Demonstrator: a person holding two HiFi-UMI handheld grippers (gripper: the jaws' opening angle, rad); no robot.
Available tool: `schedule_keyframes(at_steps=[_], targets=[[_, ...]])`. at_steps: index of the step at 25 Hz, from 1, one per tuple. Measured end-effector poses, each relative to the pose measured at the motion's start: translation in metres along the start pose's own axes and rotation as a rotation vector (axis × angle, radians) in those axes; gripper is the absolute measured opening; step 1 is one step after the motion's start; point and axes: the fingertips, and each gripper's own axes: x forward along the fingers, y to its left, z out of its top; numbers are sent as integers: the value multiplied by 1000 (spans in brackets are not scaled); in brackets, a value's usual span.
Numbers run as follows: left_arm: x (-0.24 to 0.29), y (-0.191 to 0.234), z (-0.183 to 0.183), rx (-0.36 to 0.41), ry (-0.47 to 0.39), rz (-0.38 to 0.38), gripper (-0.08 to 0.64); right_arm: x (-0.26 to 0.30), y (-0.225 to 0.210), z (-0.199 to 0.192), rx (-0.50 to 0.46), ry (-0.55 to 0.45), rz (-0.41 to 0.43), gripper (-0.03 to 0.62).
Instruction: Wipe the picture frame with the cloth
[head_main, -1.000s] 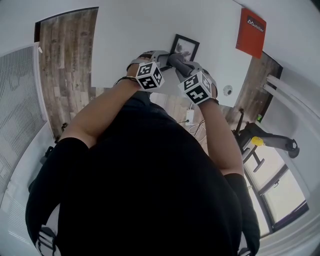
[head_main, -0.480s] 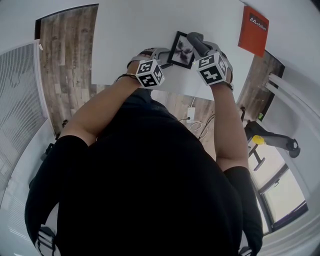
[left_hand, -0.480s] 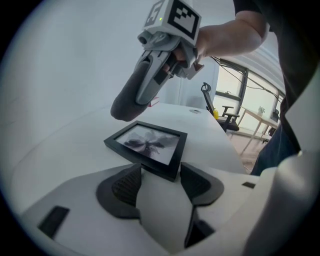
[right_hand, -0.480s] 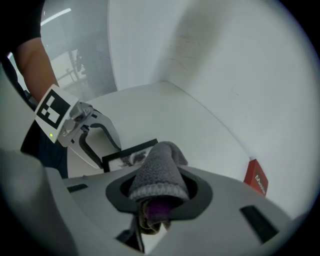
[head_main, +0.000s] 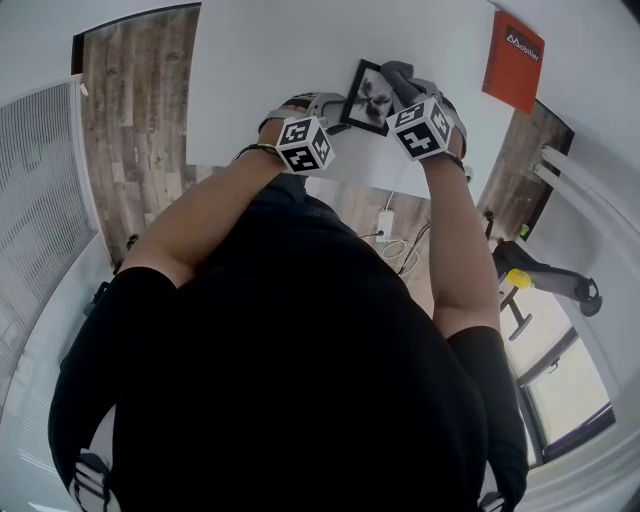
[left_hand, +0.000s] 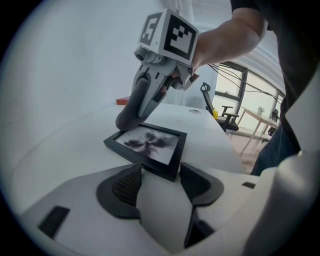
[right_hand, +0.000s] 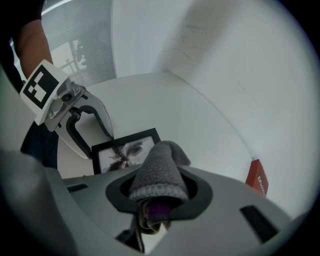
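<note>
Black short sleeves and bare forearms: both arms reach forward over the white counter (head_main: 250, 70). The left elbow is bent outward and the right forearm runs straighter and further out. Each hand holds its tool from behind, with the marker cubes (head_main: 305, 145) facing up toward the head camera.

Left gripper (left_hand: 159, 176): the jaws stand well apart and low over the counter. The near corner of the picture frame (left_hand: 147, 145) sits in the gap between the two tips. Whether the pads (left_hand: 125, 186) press on the moulding cannot be determined.

Right gripper (right_hand: 159, 195): the jaws are closed on the cloth (right_hand: 157, 172), and the tool is tilted steeply down from above. The cloth is grey fleece, bunched into a rounded roll that sticks out past the jaws. A purple patch shows at its clamped end. In the left gripper view, the end of the roll bears on the far left corner of the frame.

The frame lies flat on the counter, between the two grippers and near the counter's far side. It has a narrow black moulding around a pale print with a dark, splayed figure at its centre.

A red box (head_main: 514, 62) lies on the counter, well apart to the right. Wood-plank floor (head_main: 125, 130) shows beyond the counter's edge.
</note>
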Motion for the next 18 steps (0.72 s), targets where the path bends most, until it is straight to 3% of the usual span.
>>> schedule_keyframes(at_steps=[18], targets=[[-1,0,1,23,-19,17,250,2,36,-14,-17,19,54,100]])
